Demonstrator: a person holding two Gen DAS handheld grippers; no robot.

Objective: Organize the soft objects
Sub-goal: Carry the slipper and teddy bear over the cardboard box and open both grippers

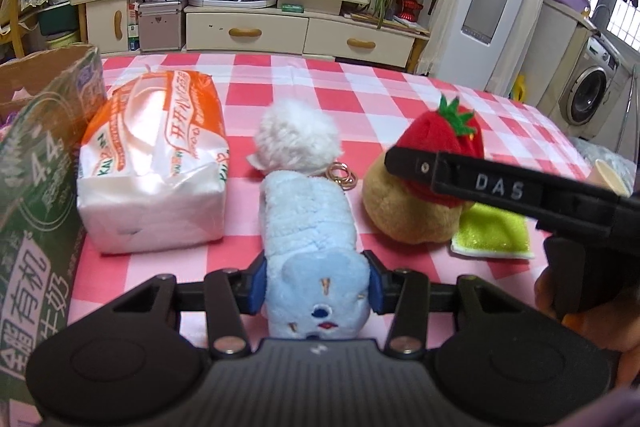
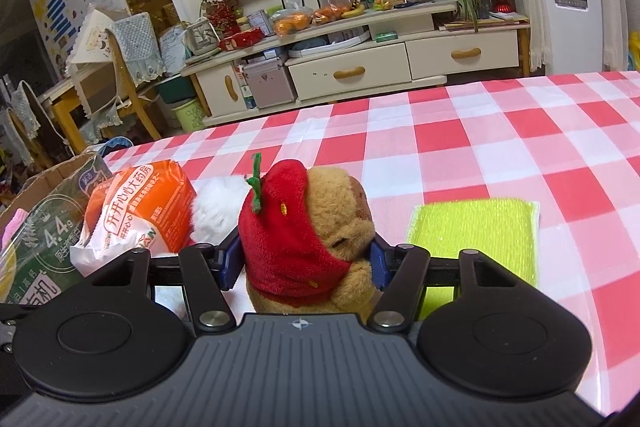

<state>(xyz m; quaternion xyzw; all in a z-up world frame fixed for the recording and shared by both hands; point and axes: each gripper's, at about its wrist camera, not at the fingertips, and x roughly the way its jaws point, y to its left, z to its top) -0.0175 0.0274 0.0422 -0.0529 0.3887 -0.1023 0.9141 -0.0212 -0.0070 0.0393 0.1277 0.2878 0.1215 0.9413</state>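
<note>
Between the pads of the left gripper [image 1: 316, 285] sits the blue plush [image 1: 310, 247], face end toward the camera, squeezed at its head while its long body and the white pompom [image 1: 297, 135] stretch away beyond the fingertips onto the checked tablecloth [image 1: 400, 99]. The right gripper [image 2: 306, 259] is likewise closed on the bear with the strawberry hood [image 2: 308, 227], blue pads pressing its sides low on the body.

Both grips bite soft stuffing, so either toy could squirm or pivot out if swung quickly. The blue plush is held at one end only, and its trailing length may droop and drag. The metal key rings [image 1: 342, 175] lying just past the left jaws, near the plush's far end, look attached to one of the toys (I cannot tell which) and could catch on it.

To the left of the left jaws stands the tissue pack [image 1: 154, 159], and further left the cardboard box [image 1: 44, 155], probably the destination; its raised flap is an edge the dangling plush could clip. The right gripper's finger crosses the left view just right of the blue plush, so the two tools are close and could collide if both head boxward together.

Right of the right jaws lies the green sponge [image 2: 474, 231], just beside the bear. Ahead, the cloth is bare up to the far table edge, giving free room forward and upward.
</note>
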